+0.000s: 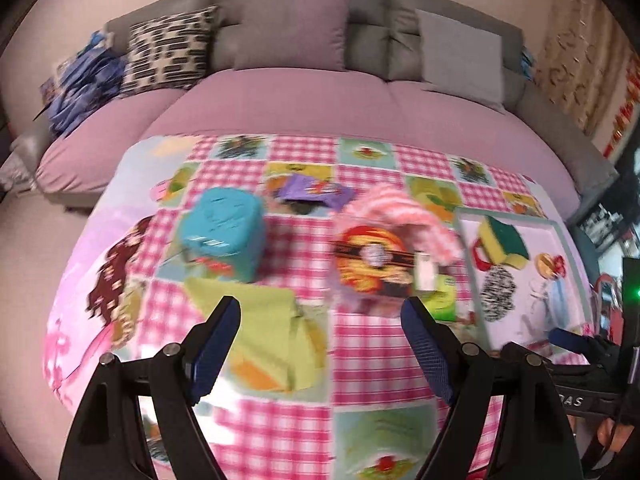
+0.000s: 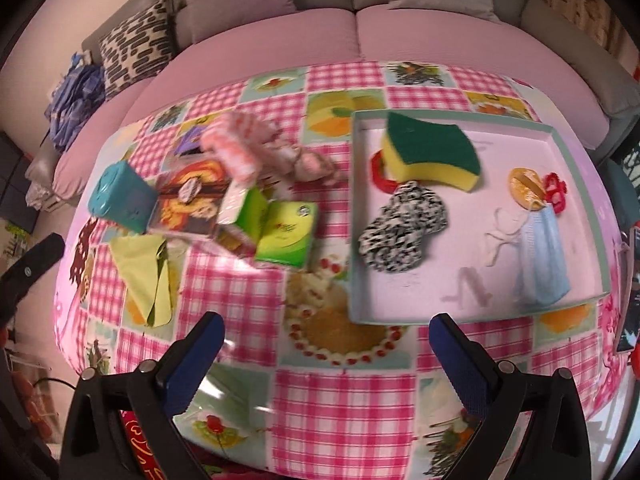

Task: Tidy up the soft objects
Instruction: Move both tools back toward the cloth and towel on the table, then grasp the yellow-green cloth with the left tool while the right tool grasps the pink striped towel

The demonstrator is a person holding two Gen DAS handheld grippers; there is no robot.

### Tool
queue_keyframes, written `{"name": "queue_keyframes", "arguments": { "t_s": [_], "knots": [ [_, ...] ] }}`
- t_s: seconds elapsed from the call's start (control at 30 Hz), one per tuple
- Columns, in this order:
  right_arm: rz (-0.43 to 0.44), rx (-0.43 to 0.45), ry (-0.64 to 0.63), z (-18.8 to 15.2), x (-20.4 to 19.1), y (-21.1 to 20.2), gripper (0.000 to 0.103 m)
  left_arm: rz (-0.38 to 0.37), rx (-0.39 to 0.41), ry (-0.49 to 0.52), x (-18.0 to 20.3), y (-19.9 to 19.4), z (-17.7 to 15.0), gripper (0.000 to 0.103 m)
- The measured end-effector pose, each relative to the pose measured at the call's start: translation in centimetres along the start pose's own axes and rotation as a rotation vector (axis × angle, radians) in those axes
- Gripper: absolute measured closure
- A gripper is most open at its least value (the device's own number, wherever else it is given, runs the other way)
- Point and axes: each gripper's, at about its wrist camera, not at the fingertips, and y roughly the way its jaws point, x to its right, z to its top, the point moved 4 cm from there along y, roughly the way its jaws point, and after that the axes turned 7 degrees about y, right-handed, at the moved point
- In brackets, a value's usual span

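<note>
Both claws hang over a worktop (image 2: 344, 404) under a pink checked cloth, with a sofa (image 2: 280, 36) behind it; the left claw (image 1: 320, 344) is spread wide with nothing between its blue pads, and so is the right claw (image 2: 326, 360).

In the right wrist view a pale tray (image 2: 354, 216) sits at 2 o'clock; inside it a yellow-and-green sponge (image 2: 432, 152) lies at the far left corner, touching a red ring (image 2: 378, 176) beneath its near edge; a black-and-white scrubber (image 2: 400, 232) lies just below the sponge; a blue mask (image 2: 540, 264) lies at the tray's right side, near an orange disc (image 2: 524, 186) and a red clip (image 2: 554, 192).

Outside the tray, at 10 o'clock, things crowd together: a teal cube (image 2: 120, 198), a printed box (image 2: 188, 204) touching it, a pink striped cloth (image 2: 240, 148) behind, a green pack (image 2: 286, 236) at the near right; a lime cloth (image 2: 144, 276) lies flat at 9 o'clock, apart from the heap.

In the left wrist view the lime cloth (image 1: 260, 332) lies just ahead of the left finger, the cube (image 1: 224, 232) at 11 o'clock, a purple wrapper (image 1: 316, 194) at 12 o'clock, the tray (image 1: 472, 264) at 2 o'clock; motion blur smears the heap.
</note>
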Motion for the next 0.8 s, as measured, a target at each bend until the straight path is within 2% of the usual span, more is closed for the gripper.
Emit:
{"name": "queue_keyframes", "arguments": {
  "t_s": [0.27,0.43,0.6,0.8],
  "knots": [
    [0.014,-0.023,-0.043,-1.0,-3.7,0.8,0.0,0.09,-0.018,-0.115,-7.5,-0.5,-2.5,0.02],
    [0.027,-0.044,-0.074,-1.5,-6.1,1.7,0.0,0.121,-0.061,-0.199,-12.0,-0.1,-4.4,0.02],
    [0.031,-0.072,-0.114,-2.2,-8.6,3.0,0.0,0.137,-0.12,-0.252,-14.7,1.3,-6.5,0.02],
    [0.033,-0.118,-0.136,-3.3,-10.1,5.1,0.0,0.121,-0.176,-0.275,-15.5,3.4,-8.1,0.02]
  ]
}}
